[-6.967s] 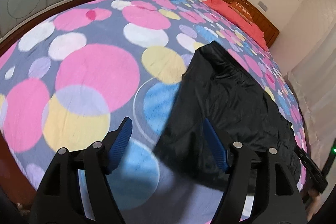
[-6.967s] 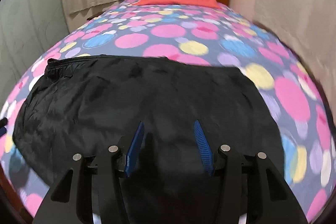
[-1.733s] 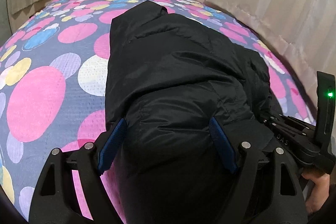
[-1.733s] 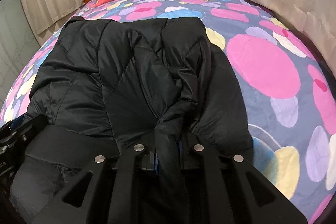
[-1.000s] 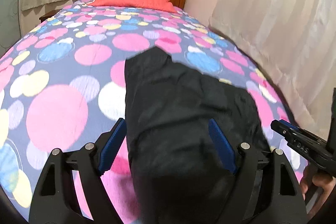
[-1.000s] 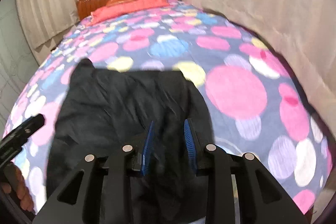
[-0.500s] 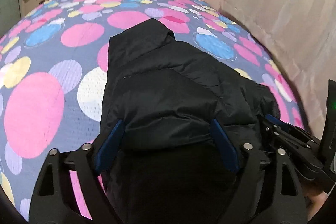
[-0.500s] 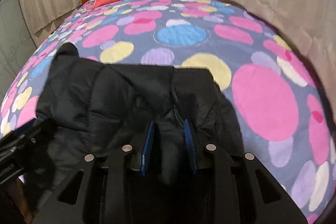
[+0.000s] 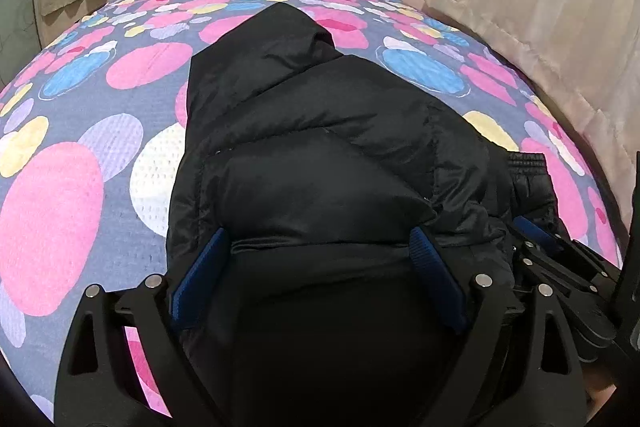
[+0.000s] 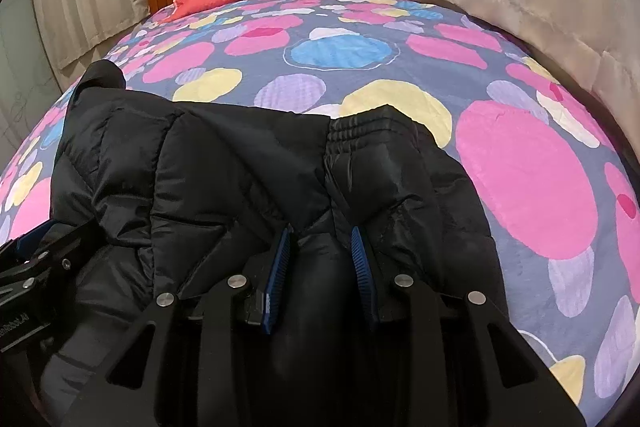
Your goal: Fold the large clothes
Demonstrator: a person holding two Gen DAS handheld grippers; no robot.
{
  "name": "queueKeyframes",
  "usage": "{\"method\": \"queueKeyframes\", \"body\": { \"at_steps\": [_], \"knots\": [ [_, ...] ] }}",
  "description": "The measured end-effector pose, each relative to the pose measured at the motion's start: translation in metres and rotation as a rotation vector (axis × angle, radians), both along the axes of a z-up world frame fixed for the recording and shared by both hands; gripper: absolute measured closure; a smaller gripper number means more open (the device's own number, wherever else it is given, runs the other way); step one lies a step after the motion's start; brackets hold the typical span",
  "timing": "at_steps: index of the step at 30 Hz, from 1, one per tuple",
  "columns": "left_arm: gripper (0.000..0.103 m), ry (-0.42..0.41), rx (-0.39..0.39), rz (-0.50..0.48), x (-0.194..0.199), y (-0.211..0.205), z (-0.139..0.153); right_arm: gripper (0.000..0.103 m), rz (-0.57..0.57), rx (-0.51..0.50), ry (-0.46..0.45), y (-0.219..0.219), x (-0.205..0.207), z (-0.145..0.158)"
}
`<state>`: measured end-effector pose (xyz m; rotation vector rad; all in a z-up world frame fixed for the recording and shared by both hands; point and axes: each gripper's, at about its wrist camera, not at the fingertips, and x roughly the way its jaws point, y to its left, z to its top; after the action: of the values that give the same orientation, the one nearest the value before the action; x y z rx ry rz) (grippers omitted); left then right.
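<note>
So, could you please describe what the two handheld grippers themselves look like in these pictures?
Both match. The left gripper and right gripper each have a matte black frame with triangular cut-outs and round silver pivot bolts. Their fingers carry ribbed blue pads. The left gripper's side, seen from the right camera, bears small white lettering, too cropped to read. No cables or sleeves show.
</note>
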<state>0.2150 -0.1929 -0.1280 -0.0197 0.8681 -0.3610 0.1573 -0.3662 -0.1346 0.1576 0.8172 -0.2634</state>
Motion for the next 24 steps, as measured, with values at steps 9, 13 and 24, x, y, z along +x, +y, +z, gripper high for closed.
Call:
{"method": "queueKeyframes", "body": {
  "at_steps": [9, 13, 24],
  "knots": [
    [0.012, -0.014, 0.014, 0.0, 0.0002, -0.0012, -0.0073, 0.072, -0.009, -0.025, -0.027, 0.0013, -0.002, -0.0047],
    [0.012, -0.017, 0.02, 0.002, 0.0003, -0.0019, -0.0099, 0.072, -0.011, -0.028, -0.028, 0.0017, -0.0022, -0.0059],
    [0.012, -0.011, 0.036, 0.008, 0.0012, -0.0024, -0.002, 0.071, -0.015, -0.049, -0.021, 0.0025, -0.0043, 0.0016]
  ]
}}
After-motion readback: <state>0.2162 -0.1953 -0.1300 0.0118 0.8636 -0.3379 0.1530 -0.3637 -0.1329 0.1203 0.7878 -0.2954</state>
